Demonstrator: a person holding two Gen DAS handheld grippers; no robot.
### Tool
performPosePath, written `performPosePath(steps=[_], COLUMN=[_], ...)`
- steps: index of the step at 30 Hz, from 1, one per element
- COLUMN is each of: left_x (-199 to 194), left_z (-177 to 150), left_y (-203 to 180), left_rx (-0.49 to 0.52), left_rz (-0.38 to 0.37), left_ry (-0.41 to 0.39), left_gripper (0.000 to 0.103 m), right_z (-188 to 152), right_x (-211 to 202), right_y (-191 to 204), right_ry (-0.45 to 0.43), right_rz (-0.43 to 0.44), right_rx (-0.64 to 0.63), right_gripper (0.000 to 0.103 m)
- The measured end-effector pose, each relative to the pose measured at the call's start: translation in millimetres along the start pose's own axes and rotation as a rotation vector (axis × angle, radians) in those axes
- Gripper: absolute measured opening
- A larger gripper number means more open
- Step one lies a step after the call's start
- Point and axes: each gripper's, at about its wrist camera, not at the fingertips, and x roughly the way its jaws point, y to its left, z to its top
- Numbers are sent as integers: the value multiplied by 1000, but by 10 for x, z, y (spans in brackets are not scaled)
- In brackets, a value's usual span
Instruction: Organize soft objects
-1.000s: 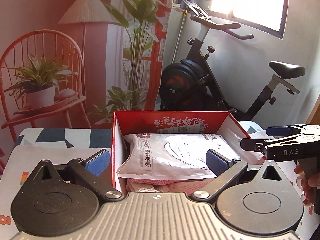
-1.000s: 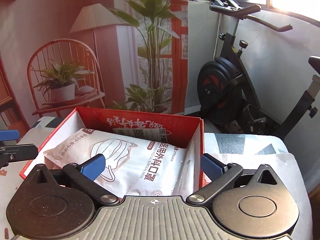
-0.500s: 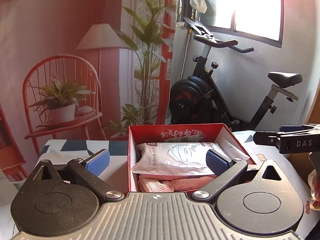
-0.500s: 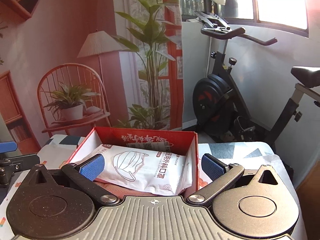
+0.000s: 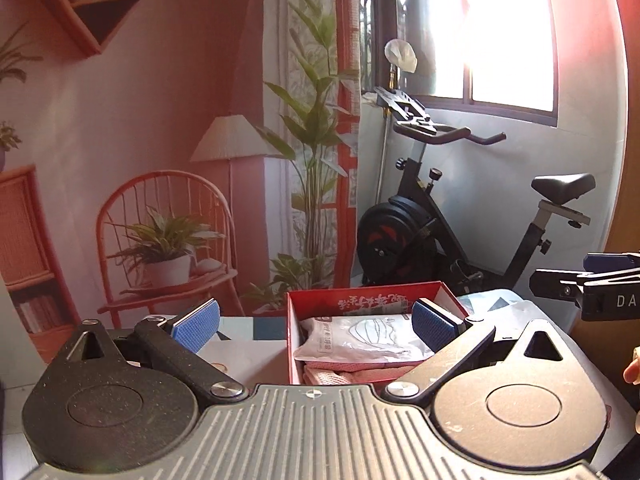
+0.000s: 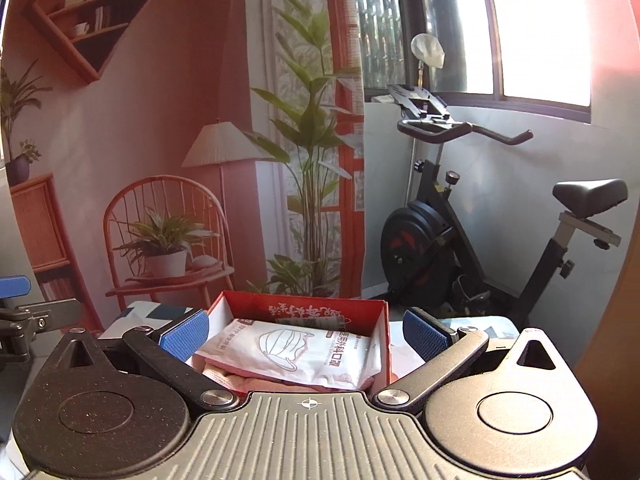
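Observation:
A red cardboard box [image 5: 362, 300] [image 6: 304, 309] stands open on the table. Inside it a white pack of face masks [image 5: 360, 340] [image 6: 296, 350] lies on top of pink cloth [image 5: 344, 376] [image 6: 256, 384]. My left gripper [image 5: 316, 324] is open and empty, held back from and above the box's near-left side. My right gripper [image 6: 306, 330] is open and empty too, held back from the box's near side. The right gripper's fingers [image 5: 576, 286] show at the right edge of the left wrist view, and the left gripper's fingers [image 6: 24, 308] at the left edge of the right wrist view.
The table [image 5: 240, 354] carries a patterned cloth. Behind it are a wall backdrop with a painted chair and plants [image 5: 168, 248], an exercise bike [image 5: 432, 220] [image 6: 460, 232] and a bright window. A person's fingertip [image 5: 633, 370] shows at the right edge.
Both grippers have drawn back and risen from the box, which now looks smaller and farther. Both stay open and empty. The mask pack and cloth rest in the box as before.

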Motion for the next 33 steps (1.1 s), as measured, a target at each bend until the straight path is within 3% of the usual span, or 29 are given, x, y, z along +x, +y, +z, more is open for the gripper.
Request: performPosePath(steps=[8,14,33], left_x=[-556,-670,-697], left_z=[113,117,23], left_y=[-133,-92,-106], left_rx=[29,-24,-20], left_rz=[57,45,58], left_ry=[-73,-72,-39], left_gripper=[103,103,103], right_z=[-73,-137,-200], right_x=[-597,-888,-978], right_y=[114,43,-127], right_ry=[-51,-90,-94], right_rz=[18,-9,-39], right_rx=[22,44,62], right_gripper=[102,103,103])
